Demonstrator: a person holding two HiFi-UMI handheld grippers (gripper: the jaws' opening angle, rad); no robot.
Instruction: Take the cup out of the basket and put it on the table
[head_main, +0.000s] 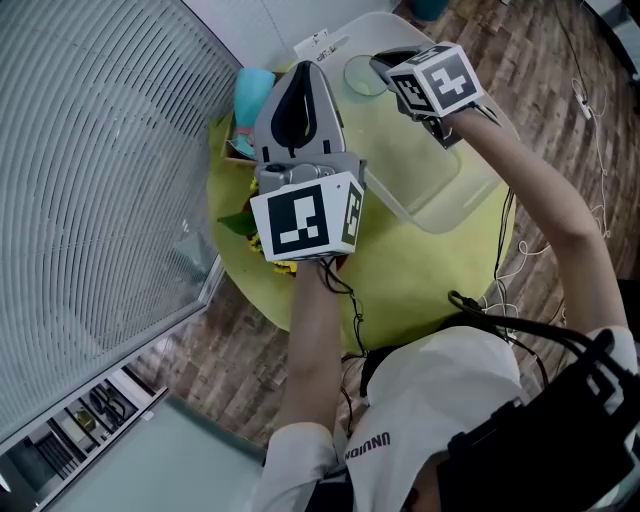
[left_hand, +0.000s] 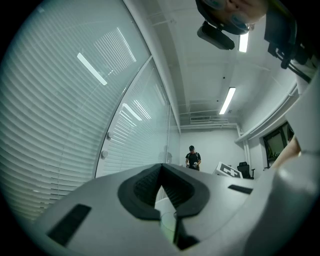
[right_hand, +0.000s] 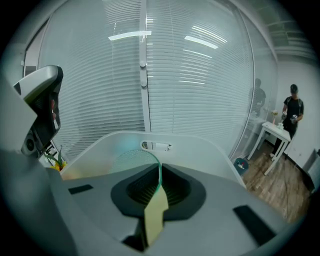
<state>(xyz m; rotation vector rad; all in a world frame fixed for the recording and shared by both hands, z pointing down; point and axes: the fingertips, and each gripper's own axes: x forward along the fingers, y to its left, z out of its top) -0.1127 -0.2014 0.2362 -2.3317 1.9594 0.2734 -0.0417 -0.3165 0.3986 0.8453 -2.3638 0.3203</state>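
Observation:
A clear, green-tinted cup (head_main: 363, 76) sits at the far end of a translucent white basket (head_main: 455, 195) on a round yellow-green table (head_main: 420, 275). My right gripper (head_main: 380, 67) reaches in from the right and is shut on the cup's thin wall. In the right gripper view the cup (right_hand: 131, 159) has its rim pinched between the dark pads of the right gripper (right_hand: 159, 174), with the basket's wall (right_hand: 205, 145) behind it. Whether the cup rests on the basket floor is hidden. My left gripper (head_main: 302, 70) stands left of the basket, tilted upward. The left gripper (left_hand: 161, 174) is shut with nothing in it.
A teal container (head_main: 252, 92) and yellow flowers (head_main: 262, 240) stand on the table's left side beside the left gripper. A curved wall of window blinds (head_main: 90, 170) runs close along the left. Cables lie on the wooden floor (head_main: 560, 130). A person (right_hand: 292, 112) stands far off.

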